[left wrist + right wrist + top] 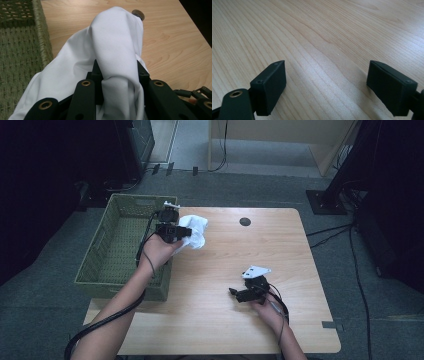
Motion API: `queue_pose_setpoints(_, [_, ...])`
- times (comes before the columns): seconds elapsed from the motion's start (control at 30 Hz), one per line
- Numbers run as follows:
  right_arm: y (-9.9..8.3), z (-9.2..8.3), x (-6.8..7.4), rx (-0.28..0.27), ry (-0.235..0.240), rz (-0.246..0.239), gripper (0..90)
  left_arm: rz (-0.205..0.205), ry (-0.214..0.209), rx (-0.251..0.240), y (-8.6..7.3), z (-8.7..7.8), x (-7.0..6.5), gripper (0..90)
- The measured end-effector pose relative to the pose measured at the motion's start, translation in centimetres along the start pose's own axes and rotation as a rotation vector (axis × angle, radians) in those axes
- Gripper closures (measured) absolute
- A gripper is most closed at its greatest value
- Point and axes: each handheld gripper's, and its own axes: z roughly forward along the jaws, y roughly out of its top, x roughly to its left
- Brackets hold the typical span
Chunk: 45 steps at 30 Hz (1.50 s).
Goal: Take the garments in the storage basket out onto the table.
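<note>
Left gripper (183, 231) is clamped on the white cloth (196, 231), held at the green basket's (122, 199) 3 o'clock rim. Carry it toward 9 o'clock, clear the rim, drop the trailing folds inside. Right gripper (325, 86): jaws apart, nothing between them, parked on the table (280, 250).

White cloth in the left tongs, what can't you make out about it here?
- High view: white cloth is partly covered by the left tongs; its shape stays unclear.
- Left gripper view: cloth's lower end is cut off by the bottom edge; its folds hide the pads.
</note>
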Motion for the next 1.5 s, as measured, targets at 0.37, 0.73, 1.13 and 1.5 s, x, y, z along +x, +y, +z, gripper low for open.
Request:
queue_pose_setpoints(0.37, [0.0,0.0,0.0,0.000,0.000,0.001,16.3,0.021,-0.021,0.004,-0.2,0.8,-1.5,70.6])
queue_pose_setpoints(0.73, [0.0,0.0,0.0,0.000,0.000,0.000,16.3,0.040,-0.045,0.020,-0.9,1.8,-2.7,70.6])
queue_pose_setpoints(1.13, [0.0,0.0,0.0,0.000,0.000,-0.001,16.3,0.052,-0.059,0.033,-3.1,3.3,-3.7,70.5])
queue_pose_setpoints(1.5, [0.0,0.0,0.0,-0.001,0.000,-0.003,16.3,0.047,-0.080,0.036,-5.6,4.3,-4.5,70.3])
